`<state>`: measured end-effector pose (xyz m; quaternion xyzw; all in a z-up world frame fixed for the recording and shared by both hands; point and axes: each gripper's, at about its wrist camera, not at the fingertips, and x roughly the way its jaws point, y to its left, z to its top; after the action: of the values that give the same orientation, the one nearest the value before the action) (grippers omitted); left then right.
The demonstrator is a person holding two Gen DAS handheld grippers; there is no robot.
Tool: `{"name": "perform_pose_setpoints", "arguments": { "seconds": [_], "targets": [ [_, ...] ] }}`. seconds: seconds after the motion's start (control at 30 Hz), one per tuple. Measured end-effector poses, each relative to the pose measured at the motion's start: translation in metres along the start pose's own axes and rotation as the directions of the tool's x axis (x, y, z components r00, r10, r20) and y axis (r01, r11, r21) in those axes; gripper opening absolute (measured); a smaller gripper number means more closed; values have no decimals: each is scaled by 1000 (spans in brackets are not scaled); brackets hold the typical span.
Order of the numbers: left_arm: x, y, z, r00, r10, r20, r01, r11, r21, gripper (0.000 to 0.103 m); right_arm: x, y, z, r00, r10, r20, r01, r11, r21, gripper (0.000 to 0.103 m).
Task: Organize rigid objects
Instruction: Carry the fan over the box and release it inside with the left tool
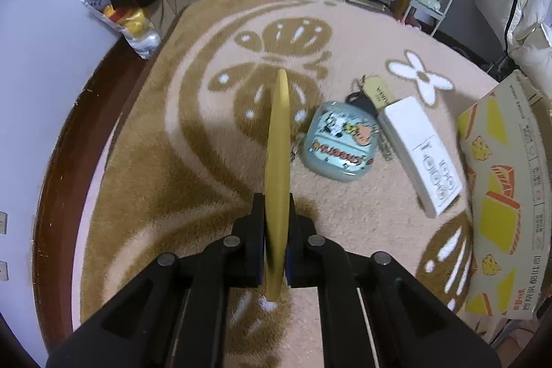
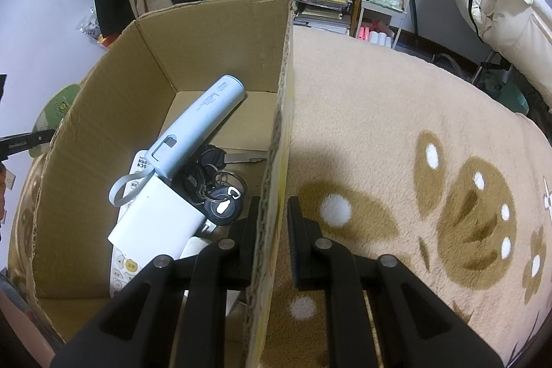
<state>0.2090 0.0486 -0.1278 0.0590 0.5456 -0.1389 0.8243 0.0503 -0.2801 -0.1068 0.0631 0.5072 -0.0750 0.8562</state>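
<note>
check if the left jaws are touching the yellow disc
Touching. In the left wrist view the left gripper has both jaws pressed flat against the faces of the thin yellow disc, with no gap showing on either side.

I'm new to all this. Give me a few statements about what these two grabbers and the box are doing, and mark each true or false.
1. The left gripper is shut on a thin yellow disc. True.
2. The right gripper straddles a wall of the cardboard box. True.
3. The box holds nothing. False: a pale blue tube, keys and a white remote lie inside.
4. A cartoon-printed case hangs in the left gripper. False: it lies on the blanket beside a white box.
</note>
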Motion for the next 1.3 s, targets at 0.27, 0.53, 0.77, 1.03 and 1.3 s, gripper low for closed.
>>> {"name": "perform_pose_setpoints", "arguments": {
  "seconds": [0.27, 0.53, 0.77, 1.03, 1.3],
  "targets": [
    [-32, -16, -7, 997, 57, 52, -58, 998, 10, 7, 0, 2, 1, 1000, 11, -1, -11, 1000, 6, 13],
    [-58, -35, -19, 995, 45, 88, -47, 999, 14, 7, 1, 3, 2, 1000, 7, 0, -7, 1000, 2, 13],
    [-62, -68, -31, 995, 13, 100, -17, 999, 46, 7, 1, 3, 2, 1000, 7, 0, -7, 1000, 1, 13],
    [-75, -89, -32, 987, 61, 151, -74, 994, 83, 7, 1, 4, 2, 1000, 8, 1, -8, 1000, -1, 13],
    [-110, -110, -30, 971, 44, 237, -69, 992, 101, 7, 2, 5, 1, 1000, 12, 1, -12, 1000, 3, 13]
  ]
}}
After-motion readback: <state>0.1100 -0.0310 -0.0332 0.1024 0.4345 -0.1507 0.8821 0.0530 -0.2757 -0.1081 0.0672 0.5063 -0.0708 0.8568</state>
